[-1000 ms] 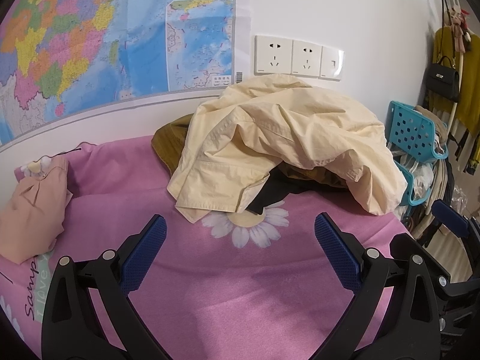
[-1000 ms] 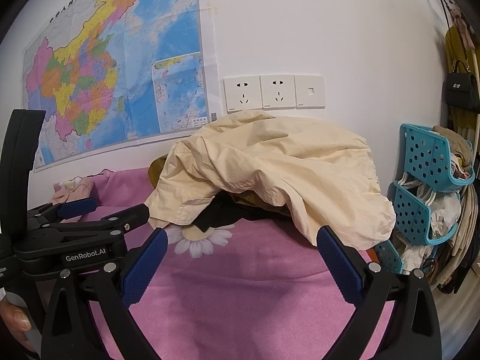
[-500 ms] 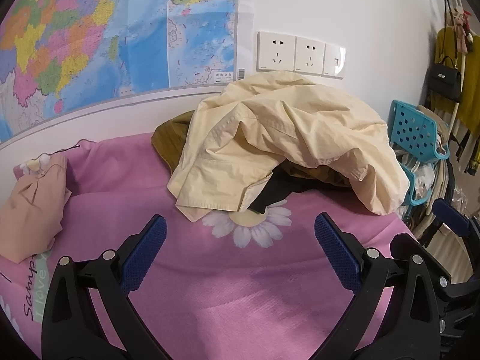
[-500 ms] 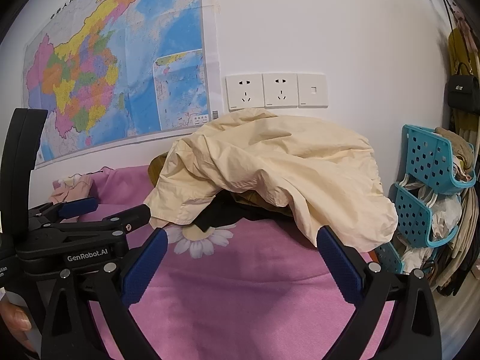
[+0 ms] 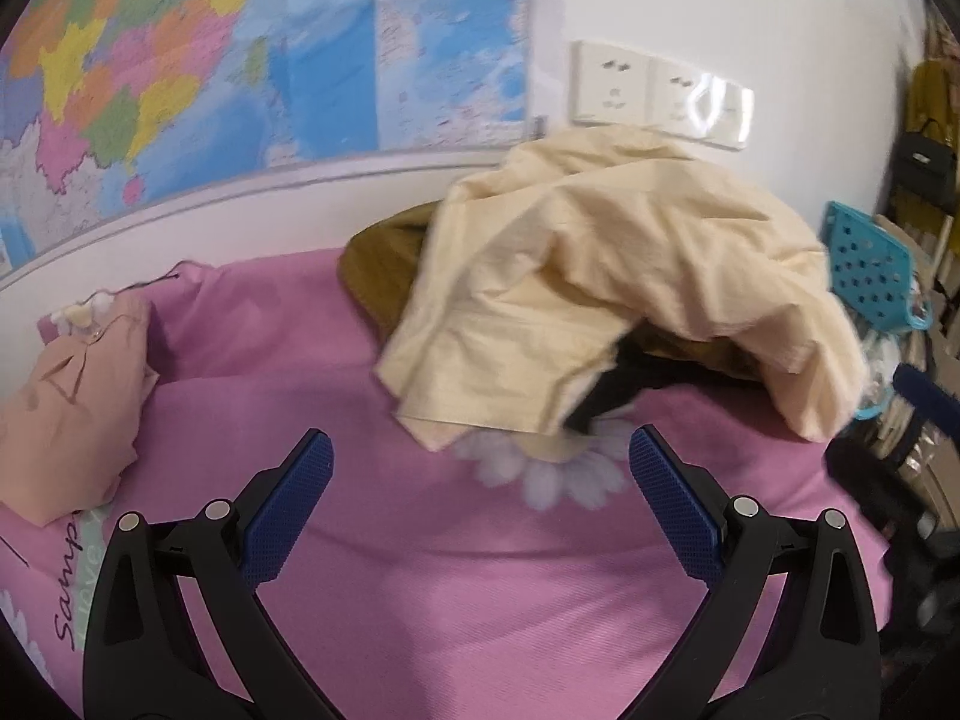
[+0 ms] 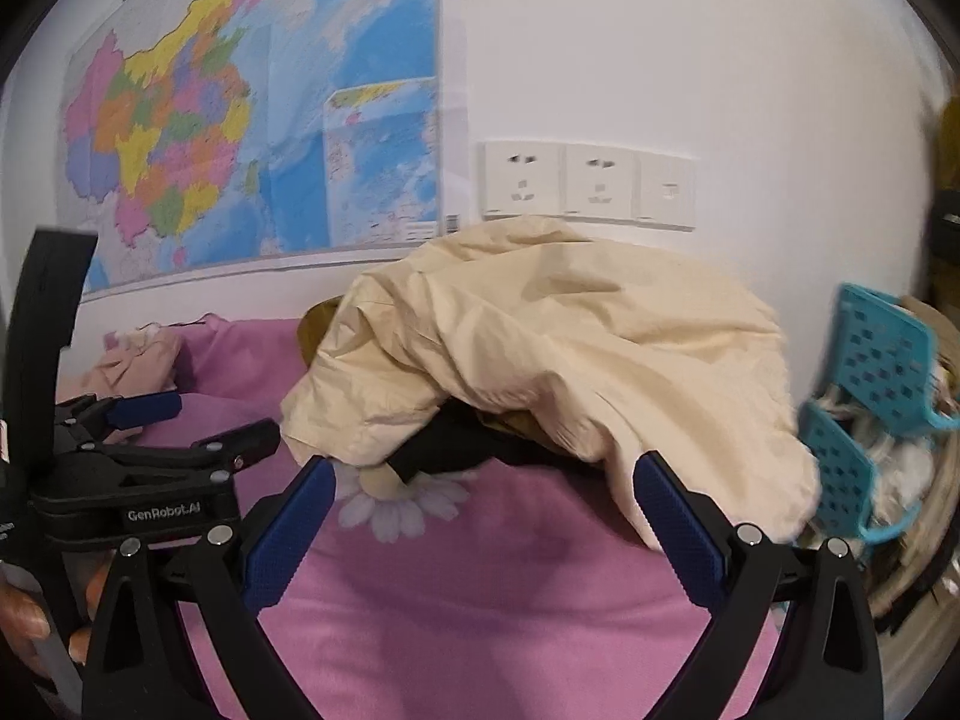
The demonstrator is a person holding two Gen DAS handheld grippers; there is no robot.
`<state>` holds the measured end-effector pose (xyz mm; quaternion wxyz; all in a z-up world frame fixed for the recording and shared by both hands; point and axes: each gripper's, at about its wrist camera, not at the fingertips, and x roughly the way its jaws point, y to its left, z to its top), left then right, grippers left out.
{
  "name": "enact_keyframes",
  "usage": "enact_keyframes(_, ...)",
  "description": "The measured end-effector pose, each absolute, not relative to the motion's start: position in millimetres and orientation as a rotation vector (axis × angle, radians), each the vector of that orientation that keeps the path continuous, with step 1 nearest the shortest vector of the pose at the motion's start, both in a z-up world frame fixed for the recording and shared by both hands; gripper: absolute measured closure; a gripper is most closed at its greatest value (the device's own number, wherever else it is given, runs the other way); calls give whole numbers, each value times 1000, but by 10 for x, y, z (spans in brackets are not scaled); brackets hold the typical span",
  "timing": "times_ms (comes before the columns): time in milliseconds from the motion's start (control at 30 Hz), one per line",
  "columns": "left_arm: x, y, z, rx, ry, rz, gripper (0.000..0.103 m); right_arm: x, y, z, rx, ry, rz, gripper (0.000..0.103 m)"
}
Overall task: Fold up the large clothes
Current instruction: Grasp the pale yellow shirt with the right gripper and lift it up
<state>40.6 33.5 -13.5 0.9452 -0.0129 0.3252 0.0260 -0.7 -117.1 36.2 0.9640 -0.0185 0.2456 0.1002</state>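
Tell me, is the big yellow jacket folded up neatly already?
No, the cream jacket lies crumpled in a heap over darker clothes on the pink bed.

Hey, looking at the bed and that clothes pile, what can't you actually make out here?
- Dark garments under the cream jacket: mostly covered in both views, so type and number unclear.
- Wall map text: motion-blurred, cut off at the top in the left view.
- Blue baskets: contents blurred at the right view's edge.
- Printed lettering on the pink sheet: cut off, left view.

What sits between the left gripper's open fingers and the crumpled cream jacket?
Left wrist view: only bare pink bedsheet, with its printed white daisy ahead of the left gripper, partly under the hem of the crumpled cream jacket.
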Motion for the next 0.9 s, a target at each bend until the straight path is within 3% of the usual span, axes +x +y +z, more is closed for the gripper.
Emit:
enact_keyframes(400,782,994,-289,-50,716,164,5,1441,-427,201,-502,606,271,6)
enact_keyframes(433,798,1030,-291,-48,713,165,5,1491,-354,163,-544,619,304,10)
enact_keyframes(467,821,1071,-293,-38,710,169,5,1523,-294,135,-590,629,316,31)
enact_keyframes(500,842,1089,-297,-31,711,171,5,1536,-264,119,-619,644,318,44)
enact_keyframes(567,887,1155,-306,-31,714,145,5,1554,-292,169,-634,666,318,85)
enact_keyframes(667,932,1240,-318,-34,709,104,5,1439,-506,516,-534,636,365,96)
enact_keyframes(900,997,1275,-105,34,572,1,5,983,-1391,1618,-269,458,306,98)
